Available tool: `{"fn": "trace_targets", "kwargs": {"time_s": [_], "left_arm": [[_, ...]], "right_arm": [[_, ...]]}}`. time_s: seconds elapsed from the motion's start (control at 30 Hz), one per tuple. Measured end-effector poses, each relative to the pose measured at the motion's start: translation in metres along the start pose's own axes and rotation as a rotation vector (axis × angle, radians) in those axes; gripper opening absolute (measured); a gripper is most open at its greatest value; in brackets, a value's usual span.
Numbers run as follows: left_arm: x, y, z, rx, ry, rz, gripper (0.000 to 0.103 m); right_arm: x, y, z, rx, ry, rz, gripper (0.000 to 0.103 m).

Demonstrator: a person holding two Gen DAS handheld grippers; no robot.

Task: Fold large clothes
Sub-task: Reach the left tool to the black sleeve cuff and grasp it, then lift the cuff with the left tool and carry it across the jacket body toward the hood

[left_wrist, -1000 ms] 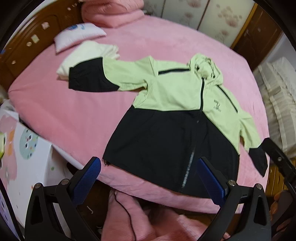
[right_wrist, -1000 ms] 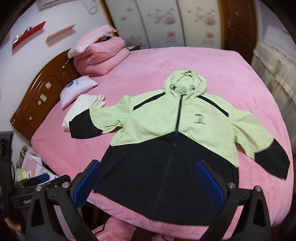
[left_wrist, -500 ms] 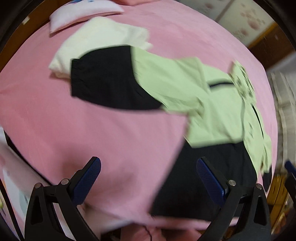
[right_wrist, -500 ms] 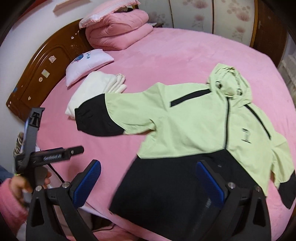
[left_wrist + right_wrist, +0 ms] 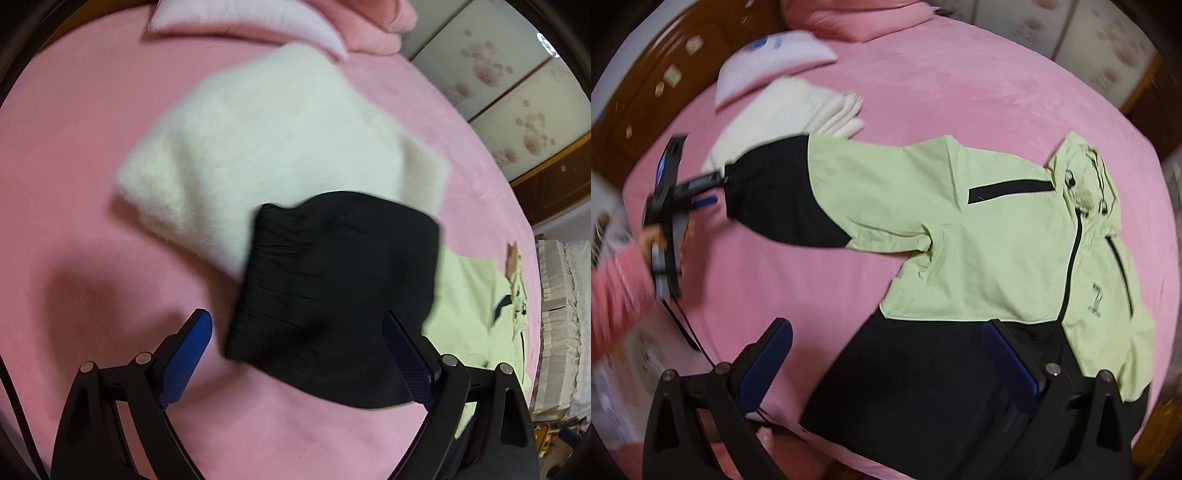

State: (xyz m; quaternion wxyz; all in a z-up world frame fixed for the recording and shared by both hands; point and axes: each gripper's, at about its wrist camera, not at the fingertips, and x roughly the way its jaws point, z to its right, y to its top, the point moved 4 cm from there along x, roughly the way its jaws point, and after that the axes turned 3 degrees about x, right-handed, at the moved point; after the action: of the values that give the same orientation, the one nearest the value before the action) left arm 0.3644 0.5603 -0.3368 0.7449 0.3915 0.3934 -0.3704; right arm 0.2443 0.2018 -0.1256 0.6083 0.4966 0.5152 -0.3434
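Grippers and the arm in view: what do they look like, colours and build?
Each gripper is a black plastic frame with silver screws and two fingers faced with textured blue pads. From the right wrist view, the left gripper shows the same black body and a blue pad, with a dark cable trailing below it. The hand gripping its handle wears a pink sleeve.

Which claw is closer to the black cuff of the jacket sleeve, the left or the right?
Left. The left claw is open right at the black cuff, its fingers either side of it. The right claw hangs open over the jacket's black hem, well away from that cuff.
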Motion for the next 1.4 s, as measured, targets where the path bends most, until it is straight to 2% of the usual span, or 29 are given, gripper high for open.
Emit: {"fn": "trace_targets", "kwargs": {"time_s": [0.07,0.13,0.3,0.33,0.4,0.47,0.53,0.63,0.73,0.87,0.9,0.93,1.0,1.07,1.17,1.23,1.33,1.4], "left_arm": [[0.019,0.000,-0.009,-0.003,-0.018,-0.042,0.091],[0.034,-0.001,-0.016,-0.019,-0.025,-0.074,0.085],[0.044,-0.007,-0.012,-0.111,-0.147,-0.105,0.077],[0.044,-0.009,-0.011,-0.121,-0.148,-0.114,0.073],[0.043,-0.012,-0.006,-0.117,-0.128,-0.129,0.058],[0.036,-0.013,0.002,-0.104,-0.123,-0.116,0.035],[0.025,-0.015,0.013,-0.110,-0.158,-0.093,0.027],[0.007,-0.020,0.034,-0.096,-0.161,-0.052,0.024],[-0.019,-0.025,0.064,-0.078,-0.143,-0.006,0.022],[-0.058,-0.027,0.126,-0.043,-0.192,0.069,0.020],[-0.069,-0.030,0.150,-0.014,-0.210,0.086,0.019],[-0.079,-0.033,0.166,0.006,-0.236,0.098,0.013],[-0.097,-0.040,0.209,0.042,-0.289,0.130,0.012],[-0.110,-0.050,0.268,0.119,-0.343,0.160,0.007],[-0.112,-0.066,0.345,0.211,-0.397,0.161,0.006],[-0.104,-0.079,0.385,0.224,-0.356,0.121,0.006],[-0.091,-0.093,0.405,0.208,-0.267,0.087,0.006],[-0.081,-0.104,0.398,0.230,-0.172,0.045,0.007]], "right_arm": [[0.004,-0.002,-0.004,-0.021,0.005,-0.017,0.103],[0.009,-0.004,-0.007,-0.013,0.018,-0.044,0.103],[0.012,-0.010,-0.007,0.004,0.002,-0.063,0.103],[0.010,-0.011,-0.005,0.008,-0.007,-0.057,0.102],[0.008,-0.013,-0.002,0.019,-0.006,-0.051,0.103],[0.005,-0.015,0.005,0.041,-0.006,-0.046,0.103],[0.002,-0.018,0.013,0.072,-0.005,-0.034,0.103],[-0.004,-0.025,0.028,0.131,0.009,-0.013,0.103],[-0.014,-0.034,0.043,0.180,0.021,0.016,0.103],[-0.026,-0.045,0.069,0.231,0.037,0.062,0.103],[-0.029,-0.047,0.077,0.242,0.040,0.074,0.103],[-0.032,-0.050,0.086,0.257,0.047,0.089,0.103],[-0.036,-0.054,0.104,0.289,0.068,0.116,0.103],[-0.042,-0.058,0.124,0.315,0.091,0.150,0.103],[-0.046,-0.064,0.159,0.344,0.104,0.182,0.103],[-0.049,-0.066,0.179,0.346,0.109,0.204,0.103],[-0.047,-0.069,0.199,0.329,0.135,0.214,0.103],[-0.038,-0.069,0.207,0.327,0.196,0.199,0.103]]}}
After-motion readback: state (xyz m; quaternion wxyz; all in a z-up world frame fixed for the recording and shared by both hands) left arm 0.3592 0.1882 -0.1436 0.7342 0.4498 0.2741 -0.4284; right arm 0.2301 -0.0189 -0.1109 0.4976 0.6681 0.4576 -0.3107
